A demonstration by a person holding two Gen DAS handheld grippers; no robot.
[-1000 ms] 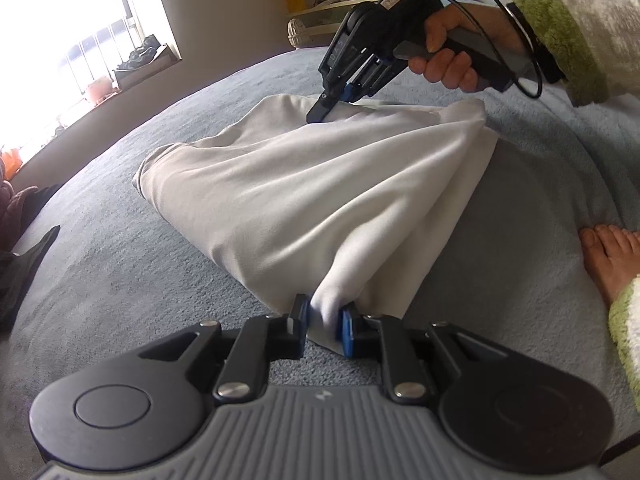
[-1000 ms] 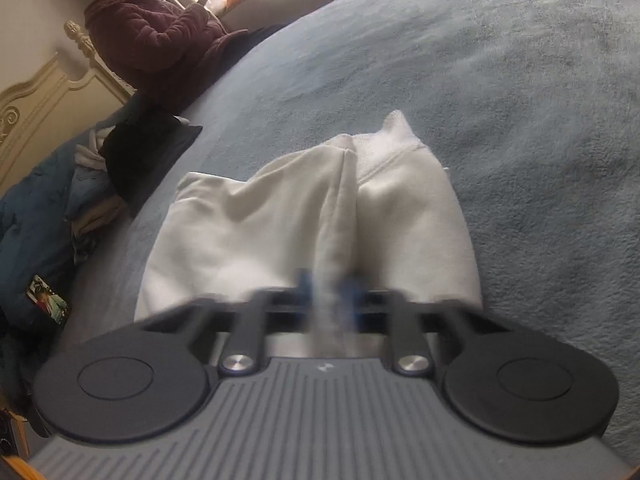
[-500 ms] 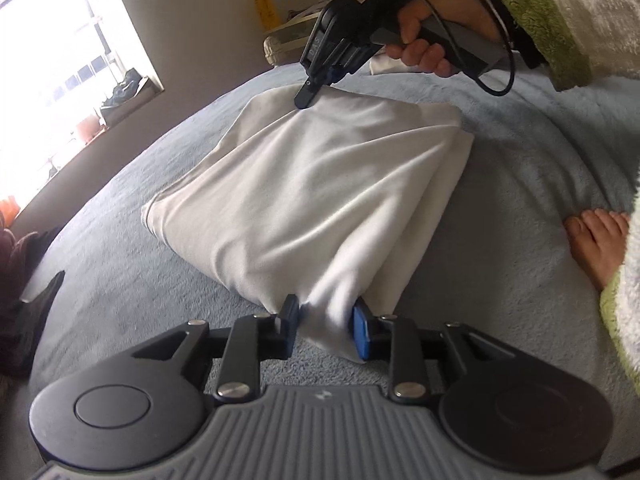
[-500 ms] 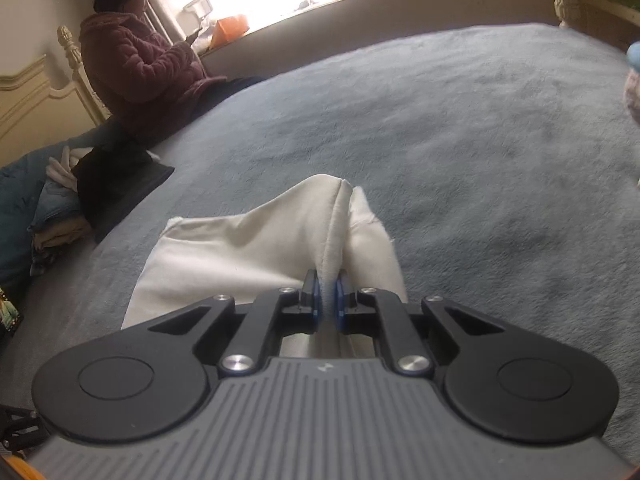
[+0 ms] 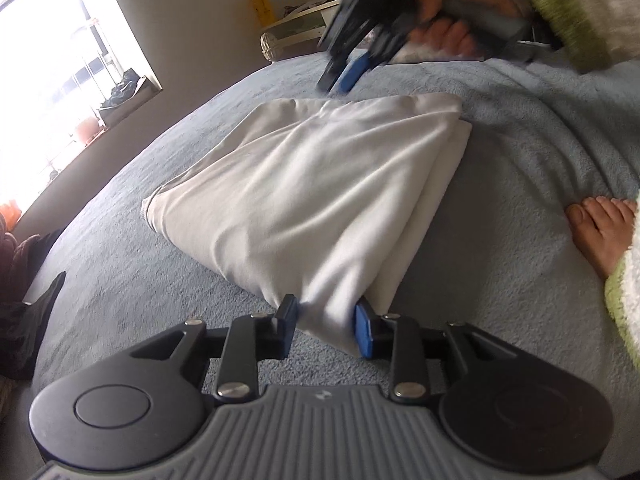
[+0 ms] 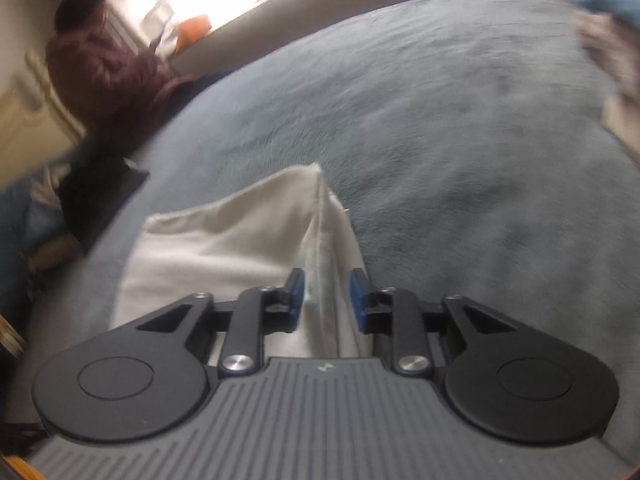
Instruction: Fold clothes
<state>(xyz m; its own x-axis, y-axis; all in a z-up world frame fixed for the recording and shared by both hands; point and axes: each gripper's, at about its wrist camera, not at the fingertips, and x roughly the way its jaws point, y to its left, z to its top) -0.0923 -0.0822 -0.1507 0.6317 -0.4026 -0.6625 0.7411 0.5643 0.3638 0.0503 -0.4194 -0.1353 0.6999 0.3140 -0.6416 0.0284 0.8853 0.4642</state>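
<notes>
left wrist: left gripper (image 5: 326, 330) jaws just opening, released, corner of folded white garment (image 5: 320, 192) loose between them, garment lying on grey bed (image 5: 120, 280) | right wrist: right gripper (image 6: 327, 294) jaws just opening, released, garment edge (image 6: 240, 240) between them untouched

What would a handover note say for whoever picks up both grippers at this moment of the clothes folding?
Left gripper: jaws have just been opening, a corner of the white garment lies loosely between them.
Right gripper: jaws have just been opening, the garment's other corner sits in the gap, unpinched.
Garment: doubled over on the grey-blue blanket.
Done: this fold is laid down.
Left: draw both grippers clear, then probably smooth it or fold again.
</notes>
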